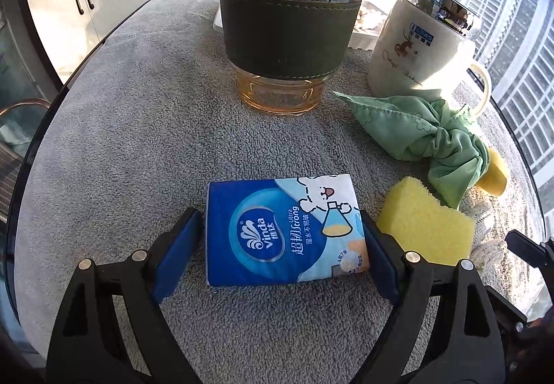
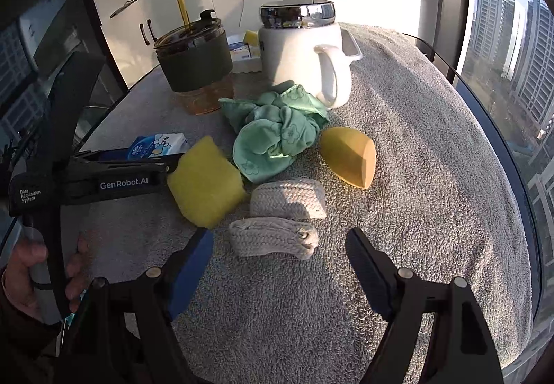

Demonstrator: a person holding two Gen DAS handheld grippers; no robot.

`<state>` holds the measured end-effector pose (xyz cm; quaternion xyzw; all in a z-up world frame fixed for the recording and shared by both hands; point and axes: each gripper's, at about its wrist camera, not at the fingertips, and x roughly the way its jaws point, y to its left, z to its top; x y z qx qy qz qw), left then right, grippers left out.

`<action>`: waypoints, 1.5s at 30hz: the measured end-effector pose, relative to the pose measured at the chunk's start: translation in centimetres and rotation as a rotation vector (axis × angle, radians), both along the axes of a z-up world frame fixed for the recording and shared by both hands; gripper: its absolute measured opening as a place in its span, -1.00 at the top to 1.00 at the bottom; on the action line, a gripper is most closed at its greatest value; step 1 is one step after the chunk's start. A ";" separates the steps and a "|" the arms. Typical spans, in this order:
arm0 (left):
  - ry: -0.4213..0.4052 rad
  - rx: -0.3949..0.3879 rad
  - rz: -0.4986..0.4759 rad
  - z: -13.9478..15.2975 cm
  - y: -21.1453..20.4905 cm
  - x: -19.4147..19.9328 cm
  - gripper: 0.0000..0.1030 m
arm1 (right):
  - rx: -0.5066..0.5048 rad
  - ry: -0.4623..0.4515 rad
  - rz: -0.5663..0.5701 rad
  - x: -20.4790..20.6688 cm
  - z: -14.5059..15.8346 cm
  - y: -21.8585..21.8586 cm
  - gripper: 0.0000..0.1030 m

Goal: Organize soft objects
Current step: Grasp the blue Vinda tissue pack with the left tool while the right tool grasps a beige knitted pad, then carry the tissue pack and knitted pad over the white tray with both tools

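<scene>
A blue Vinda tissue pack (image 1: pixel 284 228) lies flat on the grey towel between the fingers of my left gripper (image 1: pixel 280 238). The jaws stand wide, one on each side of the pack, close to its edges. The pack also shows in the right wrist view (image 2: pixel 157 145). A yellow sponge (image 1: pixel 426 218) (image 2: pixel 204 181) lies right of the pack. A crumpled green cloth (image 1: pixel 432 135) (image 2: pixel 277 131), a yellow egg-shaped sponge (image 2: pixel 349 155) and two woven beige pads (image 2: pixel 273 237) lie nearby. My right gripper (image 2: pixel 278 252) is open and empty, just short of the nearer pad.
A glass cup with a dark sleeve (image 1: pixel 287 34) (image 2: pixel 194 62) and a white lidded mug (image 1: pixel 419 45) (image 2: pixel 304 55) stand at the back. A white tray (image 2: pixel 244 57) with items sits behind them. The round table's edge (image 2: pixel 512 155) curves on the right by the window.
</scene>
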<state>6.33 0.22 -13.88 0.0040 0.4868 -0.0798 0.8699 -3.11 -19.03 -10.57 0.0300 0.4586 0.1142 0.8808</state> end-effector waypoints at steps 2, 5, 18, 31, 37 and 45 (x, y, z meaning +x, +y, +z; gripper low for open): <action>-0.003 -0.003 -0.001 0.0 0.2 -0.2 -0.67 | -0.001 0.007 -0.001 0.2 -0.3 0.2 -0.55; -0.004 -0.016 0.004 0.0 0.2 -0.2 -0.67 | 0.004 0.018 -0.008 0.6 -0.8 0.4 -0.30; 0.006 -0.074 0.010 0.4 0.9 -0.5 -0.47 | -0.040 -0.010 -0.004 -0.4 0.5 0.2 -0.13; -0.064 -0.004 0.075 2.3 3.8 0.0 -0.47 | -0.048 -0.035 -0.118 0.1 1.7 -4.1 -0.13; -0.083 0.018 0.126 2.5 6.4 1.3 -0.47 | -0.065 -0.024 -0.197 1.7 1.2 -7.4 -0.13; -0.098 0.037 0.175 2.6 9.1 2.9 -0.47 | -0.113 -0.029 -0.256 4.4 1.1 -10.3 -0.13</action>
